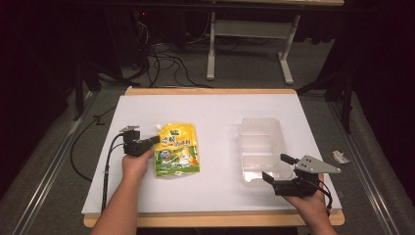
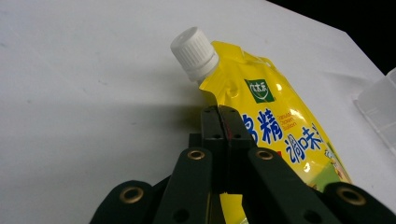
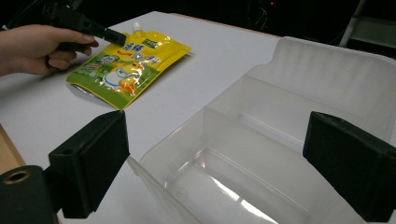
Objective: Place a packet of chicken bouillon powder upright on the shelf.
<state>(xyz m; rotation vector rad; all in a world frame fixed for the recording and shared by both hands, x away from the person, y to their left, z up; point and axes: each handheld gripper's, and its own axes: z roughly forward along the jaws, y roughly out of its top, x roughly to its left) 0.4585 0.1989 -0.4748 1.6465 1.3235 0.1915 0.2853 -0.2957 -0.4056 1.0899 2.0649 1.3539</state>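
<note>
A white table point(image 1: 215, 105) bears a yellow pouch point(image 1: 177, 149) and a clear bin point(image 1: 260, 149).

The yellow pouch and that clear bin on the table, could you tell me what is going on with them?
A person holds a gripper in each hand at a white table. The left gripper is shut, its jaw tips at the edge of the yellow spouted pouch, which lies flat with its white cap on. Whether they pinch the edge is hard to tell. The right gripper waits open at the near end of the empty clear plastic bin.

Yellow white-capped spout pouch point(image 1: 177, 149), flat on table point(image 1: 215, 110)
</note>
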